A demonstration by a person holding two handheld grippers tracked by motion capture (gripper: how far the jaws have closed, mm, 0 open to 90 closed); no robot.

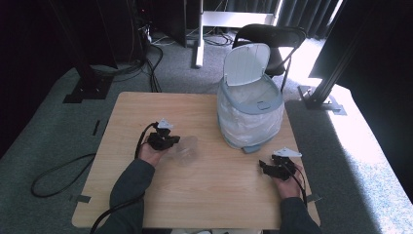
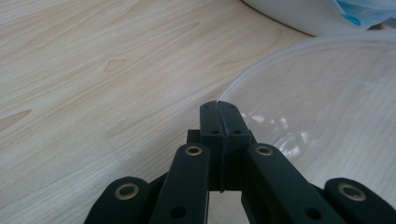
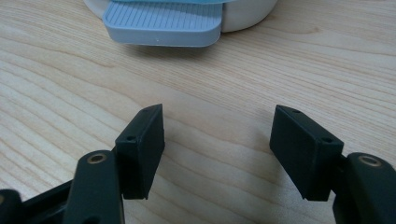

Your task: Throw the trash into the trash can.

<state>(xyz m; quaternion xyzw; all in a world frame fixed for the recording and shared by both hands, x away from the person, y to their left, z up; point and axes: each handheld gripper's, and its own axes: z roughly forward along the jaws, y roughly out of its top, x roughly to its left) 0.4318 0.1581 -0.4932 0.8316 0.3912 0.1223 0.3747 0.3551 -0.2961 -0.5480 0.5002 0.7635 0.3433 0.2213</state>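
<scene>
A clear plastic cup [image 1: 187, 149] lies on its side near the middle of the wooden table [image 1: 146, 109]. My left gripper [image 1: 175, 141] is at its left edge. In the left gripper view the jaws [image 2: 219, 109] are pressed together, with the cup's thin rim [image 2: 261, 63] running in between them. My right gripper [image 1: 263, 168] rests near the table's right front, just in front of the bin's foot pedal [image 1: 251, 148]. Its jaws [image 3: 217, 135] stand wide apart over bare wood, and the pedal [image 3: 161, 23] lies ahead of them.
A white pedal bin [image 1: 251, 114] with a plastic liner stands at the table's back right, its lid [image 1: 246, 63] tipped up. A black chair [image 1: 272, 39] stands behind it. Cables trail off the table's left side and across the floor.
</scene>
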